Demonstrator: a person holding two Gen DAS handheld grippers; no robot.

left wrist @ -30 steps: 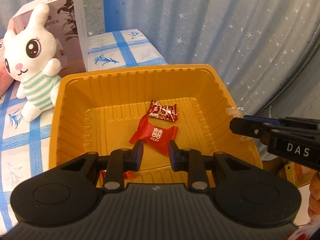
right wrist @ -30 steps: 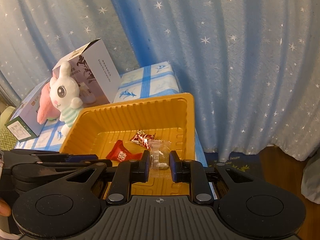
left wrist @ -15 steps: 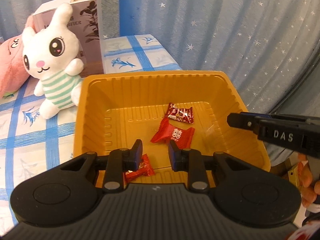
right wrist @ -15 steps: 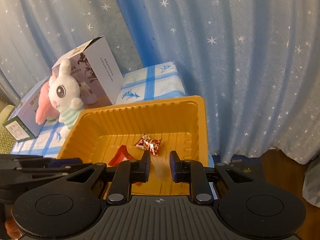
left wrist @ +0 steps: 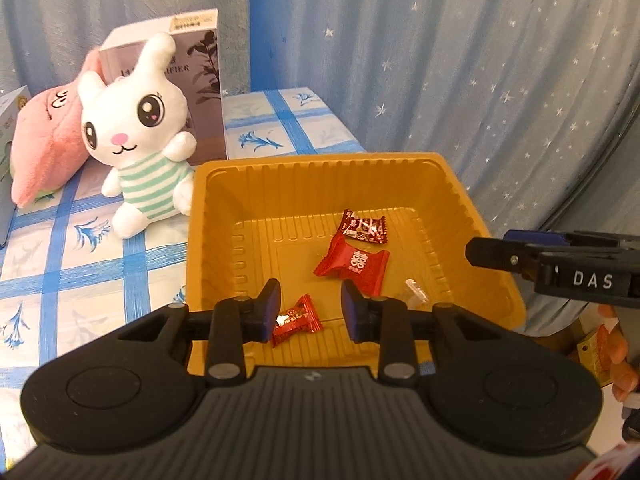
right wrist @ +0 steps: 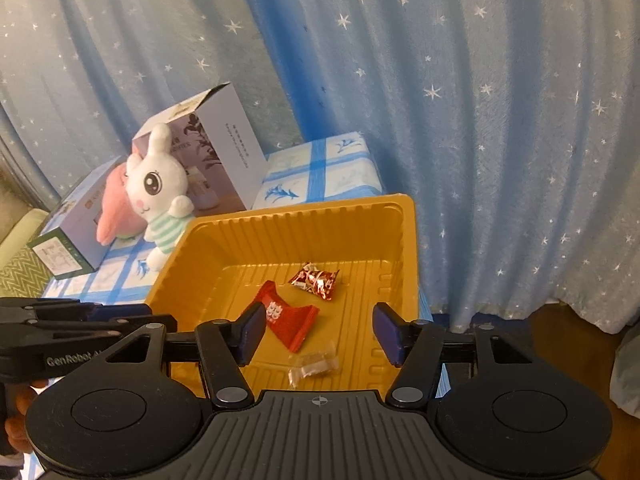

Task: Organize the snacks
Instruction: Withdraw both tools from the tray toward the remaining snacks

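A yellow plastic tray (left wrist: 320,160) (right wrist: 300,212) sits on the checked cloth and holds several wrapped candies. These are a patterned dark red one (left wrist: 364,227) (right wrist: 316,280), a plain red one (left wrist: 354,264) (right wrist: 284,320), a small red one (left wrist: 296,320) and a clear-wrapped one (left wrist: 416,294) (right wrist: 314,366). My left gripper (left wrist: 310,304) hovers over the tray's near edge, its jaws opening. The small red candy lies on the tray floor below the gap, untouched. My right gripper (right wrist: 320,332) is over the tray's right side, jaws opening and empty, with the clear candy lying beneath them.
A white rabbit plush (left wrist: 140,132), a pink plush (left wrist: 44,136) and a tall printed box (left wrist: 200,60) stand behind the tray on the blue checked cloth (left wrist: 60,264). Another box (right wrist: 68,240) lies at far left. A starred blue curtain (right wrist: 480,120) hangs behind.
My right gripper has let go of the clear-wrapped candy, which now lies in the tray, and its jaws have spread wide. My left gripper has drawn back and up, with its jaws parting a little.
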